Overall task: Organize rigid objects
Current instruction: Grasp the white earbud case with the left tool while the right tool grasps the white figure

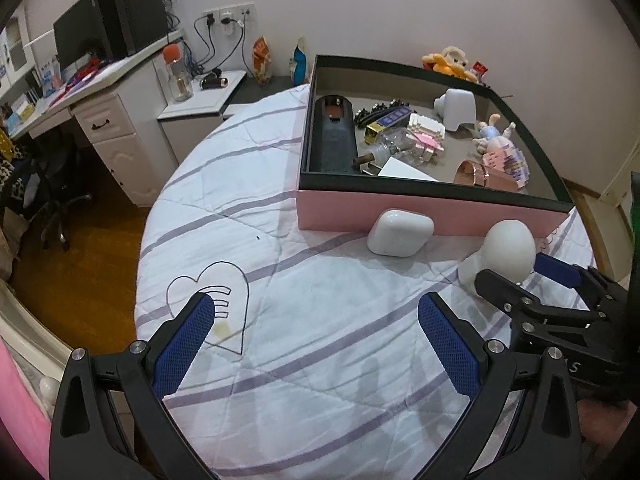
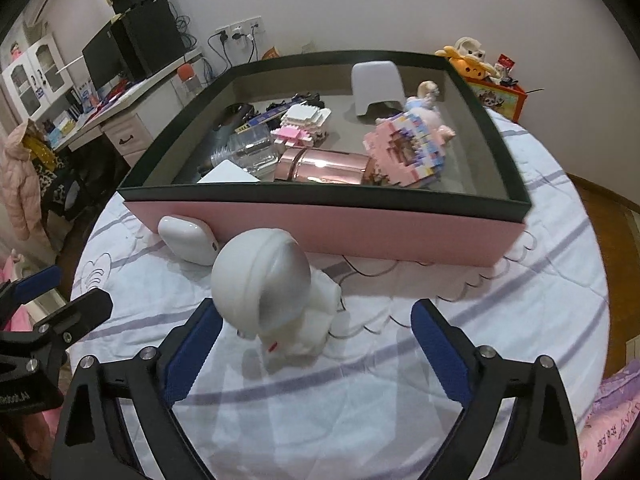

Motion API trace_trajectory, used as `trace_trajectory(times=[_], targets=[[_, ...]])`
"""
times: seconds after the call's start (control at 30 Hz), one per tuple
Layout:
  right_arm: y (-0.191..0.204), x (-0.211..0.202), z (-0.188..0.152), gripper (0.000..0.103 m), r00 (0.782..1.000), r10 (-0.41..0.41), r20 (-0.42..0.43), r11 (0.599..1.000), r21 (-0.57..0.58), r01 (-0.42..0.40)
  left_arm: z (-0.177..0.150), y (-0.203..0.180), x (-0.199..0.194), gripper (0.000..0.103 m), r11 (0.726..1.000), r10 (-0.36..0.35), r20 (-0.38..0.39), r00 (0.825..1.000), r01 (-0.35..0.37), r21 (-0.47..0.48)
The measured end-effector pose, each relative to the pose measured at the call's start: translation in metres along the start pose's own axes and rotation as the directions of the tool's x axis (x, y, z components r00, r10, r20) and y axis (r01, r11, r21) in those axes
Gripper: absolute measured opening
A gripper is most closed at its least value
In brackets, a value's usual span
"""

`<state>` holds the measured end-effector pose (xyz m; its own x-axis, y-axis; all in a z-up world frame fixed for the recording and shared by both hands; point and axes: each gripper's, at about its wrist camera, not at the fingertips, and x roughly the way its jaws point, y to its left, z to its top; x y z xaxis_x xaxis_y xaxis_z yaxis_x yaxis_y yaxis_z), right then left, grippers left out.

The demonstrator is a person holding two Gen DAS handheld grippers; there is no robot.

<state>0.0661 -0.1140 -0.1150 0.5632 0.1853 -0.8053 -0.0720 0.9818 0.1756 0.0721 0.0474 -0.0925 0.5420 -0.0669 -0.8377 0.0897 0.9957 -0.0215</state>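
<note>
Lining up the released right gripper [image 2: 316,344] around the white astronaut figure [image 2: 272,292], standing just outside the pink box [image 2: 320,228] beside the white case [image 2: 186,244], presumably for lifting inside. Idling nearby: left gripper [image 1: 316,336], jaws spread, grasping nothing.

desk w/ monitor [image 1: 78,34], wall sockets [image 1: 228,16], office chair [image 1: 52,200]

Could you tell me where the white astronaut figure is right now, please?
The astronaut figure stands on the bedspread just in front of the pink box, right of the white case, between the open right gripper's fingers.
</note>
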Motion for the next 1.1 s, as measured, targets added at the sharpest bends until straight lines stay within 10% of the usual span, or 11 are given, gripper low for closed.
trace_trajectory(times=[0.13, 0.8, 1.1], targets=[[0.005, 0.008, 0.0, 0.057, 0.999, 0.042, -0.017, 0.999, -0.019, -0.042, 0.001, -0.001, 0.007, 0.103, 1.0, -0.002, -0.012, 1.0, 0.002, 0.0], [-0.028, -0.02, -0.016, 0.057, 1.0, 0.024, 0.019, 0.998, 0.055, -0.025, 0.02, -0.042, 0.058, 0.101, 0.998, -0.034, 0.002, 0.999, 0.033, 0.055], [-0.038, -0.022, -0.018, 0.057, 1.0, 0.019, 0.022, 0.997, 0.08, -0.02, 0.023, -0.034, 0.064, 0.048, 0.996, -0.088, 0.039, 0.995, 0.088, -0.003]])
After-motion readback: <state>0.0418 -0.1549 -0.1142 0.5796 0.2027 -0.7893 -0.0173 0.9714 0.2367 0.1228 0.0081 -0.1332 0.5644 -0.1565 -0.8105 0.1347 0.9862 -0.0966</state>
